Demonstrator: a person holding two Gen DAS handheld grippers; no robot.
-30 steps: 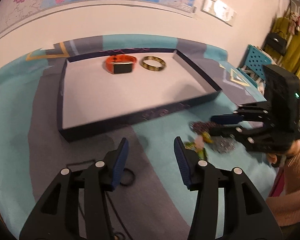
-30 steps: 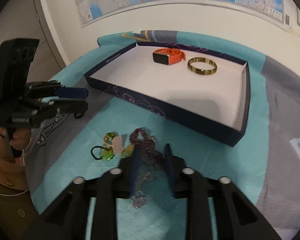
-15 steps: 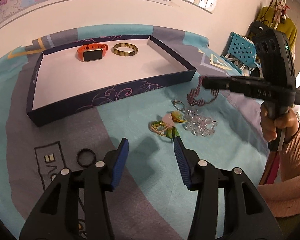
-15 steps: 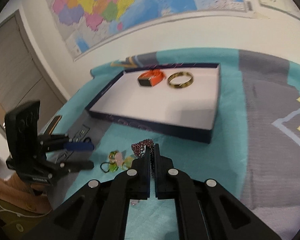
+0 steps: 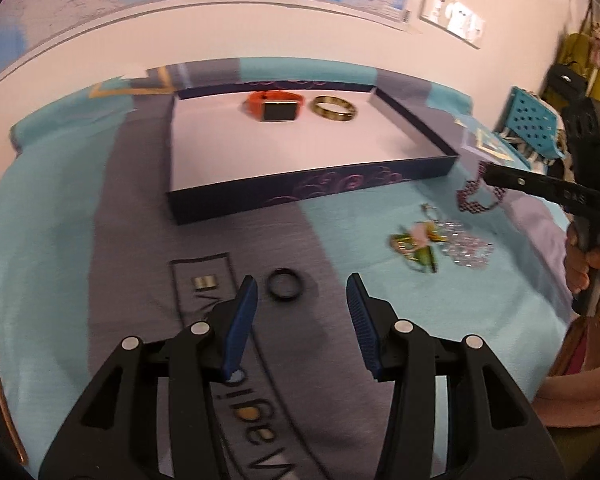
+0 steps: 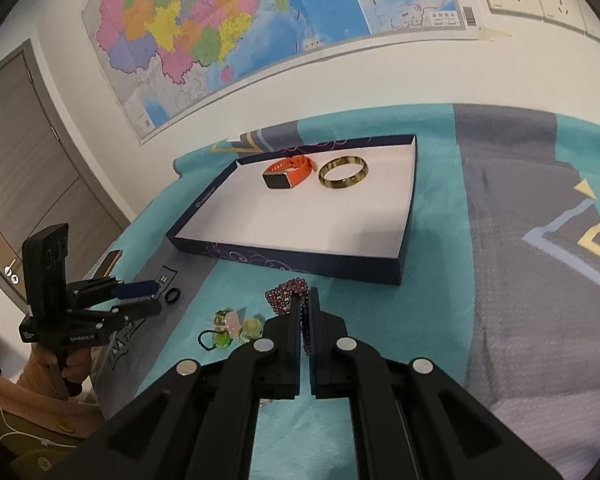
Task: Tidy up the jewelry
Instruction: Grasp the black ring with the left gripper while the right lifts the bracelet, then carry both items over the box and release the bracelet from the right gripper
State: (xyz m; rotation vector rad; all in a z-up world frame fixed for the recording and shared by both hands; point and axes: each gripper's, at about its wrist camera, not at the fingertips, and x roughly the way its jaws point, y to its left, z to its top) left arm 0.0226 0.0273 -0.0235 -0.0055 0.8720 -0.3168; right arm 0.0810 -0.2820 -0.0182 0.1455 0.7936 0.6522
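A dark blue tray (image 5: pixel 312 196) with a white floor holds an orange watch (image 5: pixel 276 106) and a gold bangle (image 5: pixel 334 108) at its far end. My right gripper (image 6: pixel 308 294) is shut on a maroon bead bracelet (image 6: pixel 284 298), which hangs from its tips just above the cloth, near the tray's front wall (image 6: pixel 300 258). A green-and-pink bracelet (image 5: pixel 414 242) and a clear bead bracelet (image 5: pixel 466 246) lie on the cloth beneath. My left gripper (image 5: pixel 301 280) is open over a black ring (image 5: pixel 286 280), which lies on the cloth between the fingers, nearer the left one.
A small metallic piece (image 5: pixel 205 282) lies on the printed logo left of the ring. A phone (image 6: pixel 108 262) sits near the cloth's left edge. A blue perforated basket (image 5: pixel 534 124) stands beyond the table at right. A wall with a map runs behind the tray.
The right gripper shut on the maroon bracelet and lifted it off the cloth. The left gripper swung over until the black ring lay between its fingers.
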